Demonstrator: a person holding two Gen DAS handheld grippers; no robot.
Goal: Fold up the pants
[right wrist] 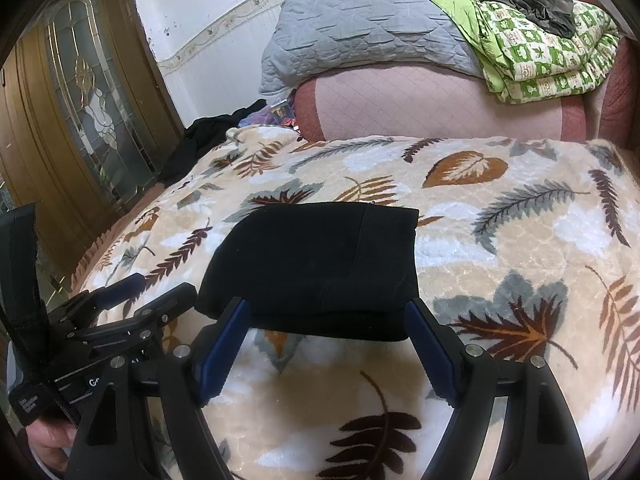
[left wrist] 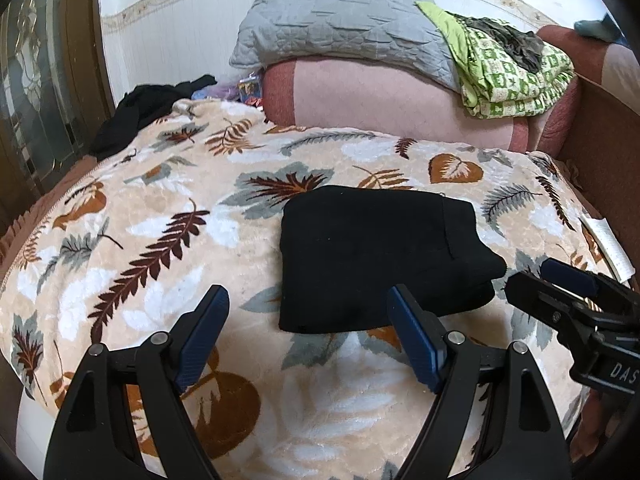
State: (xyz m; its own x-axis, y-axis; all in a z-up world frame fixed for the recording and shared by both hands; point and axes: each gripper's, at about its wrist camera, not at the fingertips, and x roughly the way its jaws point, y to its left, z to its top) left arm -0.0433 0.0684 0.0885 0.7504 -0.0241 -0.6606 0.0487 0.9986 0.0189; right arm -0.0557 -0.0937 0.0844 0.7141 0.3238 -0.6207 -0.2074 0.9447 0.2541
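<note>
Through my left wrist view, my left claw (left wrist: pixel 308 320) stands wide with nothing between its blue pads, hanging over the leaf-patterned blanket (left wrist: pixel 160 216) on the bed. The black pants (left wrist: pixel 380 256) lie at about one o'clock from it, already a compact, thick, roughly square bundle resting flat on the blanket; my right pad overlaps the near edge of the bundle in this view, though I cannot tell if it touches. A lower layer bulges out at the bundle's three o'clock corner, just beside my right claw (left wrist: pixel 540 276), which enters from four o'clock. I judge the folding essentially finished, with at most a tidy of that corner left. At twelve o'clock, well apart, a grey quilted pillow (left wrist: pixel 340 20) sits on a pink bolster (left wrist: pixel 400 100). Through my right wrist view, my right claw (right wrist: pixel 328 316) is likewise spread wide and empty, both tips near the pants (right wrist: pixel 316 264) at their near edge, the bundle straight ahead at twelve o'clock. From here the cloth looks plain matte black and stacked in several layers, its edges fairly even. My left claw (right wrist: pixel 156 292) shows at nine o'clock, beside the bundle's left corner.
</note>
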